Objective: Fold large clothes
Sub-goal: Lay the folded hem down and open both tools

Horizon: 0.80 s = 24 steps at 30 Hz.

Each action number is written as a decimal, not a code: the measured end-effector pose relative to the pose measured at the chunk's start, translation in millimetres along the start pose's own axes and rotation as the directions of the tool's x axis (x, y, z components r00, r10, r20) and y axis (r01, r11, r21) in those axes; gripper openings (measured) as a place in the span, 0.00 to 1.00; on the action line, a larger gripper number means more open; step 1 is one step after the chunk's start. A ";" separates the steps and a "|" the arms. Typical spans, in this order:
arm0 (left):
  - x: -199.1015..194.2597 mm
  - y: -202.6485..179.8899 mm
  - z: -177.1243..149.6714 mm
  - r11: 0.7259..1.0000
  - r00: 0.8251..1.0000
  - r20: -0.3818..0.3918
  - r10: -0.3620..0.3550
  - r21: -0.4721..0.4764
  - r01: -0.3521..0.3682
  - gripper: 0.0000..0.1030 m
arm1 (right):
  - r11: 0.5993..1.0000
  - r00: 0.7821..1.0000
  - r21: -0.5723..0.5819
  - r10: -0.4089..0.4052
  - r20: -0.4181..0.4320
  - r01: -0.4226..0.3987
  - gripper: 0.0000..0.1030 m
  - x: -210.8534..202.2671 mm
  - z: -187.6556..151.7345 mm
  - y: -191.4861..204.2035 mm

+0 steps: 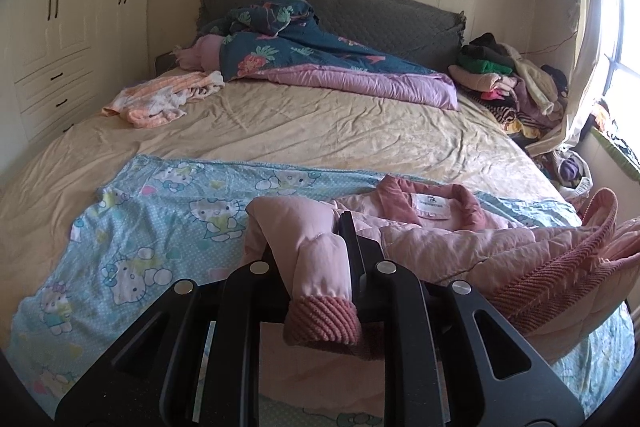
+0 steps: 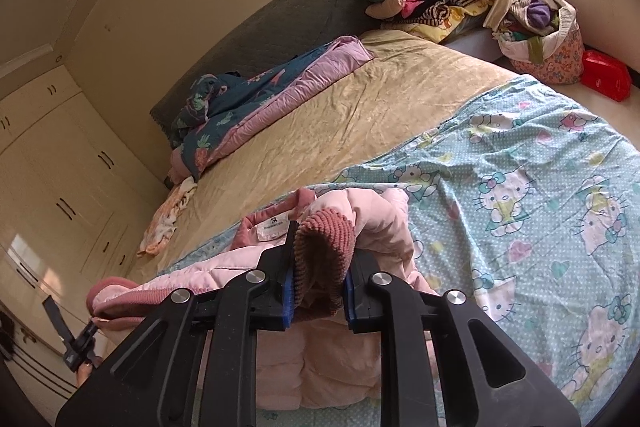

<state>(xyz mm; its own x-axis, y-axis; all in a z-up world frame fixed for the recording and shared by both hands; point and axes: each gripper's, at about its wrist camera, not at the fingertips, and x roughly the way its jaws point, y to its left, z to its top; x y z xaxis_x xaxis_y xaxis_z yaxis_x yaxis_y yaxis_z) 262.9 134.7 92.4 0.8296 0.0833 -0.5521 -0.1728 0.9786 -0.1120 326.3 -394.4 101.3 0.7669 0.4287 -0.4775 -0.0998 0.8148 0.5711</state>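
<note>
A pink quilted jacket (image 1: 460, 239) with dark-pink ribbed cuffs lies collar-up on a light-blue cartoon-cat sheet (image 1: 140, 239) at the near end of the bed (image 1: 300, 131). My left gripper (image 1: 316, 239) is shut on one sleeve, whose ribbed cuff (image 1: 320, 319) hangs toward the camera between the black fingers. In the right wrist view the same jacket (image 2: 224, 271) lies on the sheet (image 2: 520, 187). There my right gripper (image 2: 322, 255) has its blue pads pressed on the other ribbed cuff (image 2: 324, 235), with that sleeve bunched up just past the fingertips.
A blue and purple quilt (image 1: 320, 63) is heaped by the grey headboard. An orange-striped garment (image 1: 160, 99) lies at the far left. A clothes pile (image 1: 512, 79) fills the far right corner. A floral basket (image 2: 548, 39) and a red box (image 2: 604, 75) stand beside the bed.
</note>
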 end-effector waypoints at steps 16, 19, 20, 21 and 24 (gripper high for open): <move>70.5 5.2 11.5 0.998 0.996 -0.085 -0.006 -0.065 0.000 0.17 | 0.992 1.000 -0.127 -0.013 -0.005 0.012 0.80 30.0 -28.1 -4.4; 76.4 3.8 10.8 0.995 0.996 -0.087 -0.026 -0.095 0.018 0.25 | 0.989 0.993 -0.134 -0.076 -0.090 0.064 0.80 55.4 -44.9 -15.7; 76.3 2.5 11.3 0.995 0.996 -0.082 -0.029 -0.098 0.021 0.28 | 0.989 0.990 -0.126 -0.085 -0.111 0.071 0.80 62.4 -51.0 -20.7; 75.6 1.9 11.8 0.994 0.996 -0.076 -0.037 -0.102 0.030 0.32 | 0.989 0.988 -0.123 -0.093 -0.121 0.078 0.80 66.2 -54.9 -24.4; 73.7 2.3 14.8 0.990 0.994 -0.072 -0.080 -0.124 0.071 0.69 | 0.987 0.984 -0.130 -0.114 -0.136 0.096 0.80 71.6 -65.1 -29.8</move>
<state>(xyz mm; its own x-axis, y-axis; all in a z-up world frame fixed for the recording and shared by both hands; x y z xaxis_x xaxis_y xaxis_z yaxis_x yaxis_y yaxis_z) 331.5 146.0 63.7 0.8002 -0.0093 -0.5997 -0.1781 0.9511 -0.2524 342.9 -362.5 6.6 0.6800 0.3820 -0.6259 -0.1069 0.8961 0.4308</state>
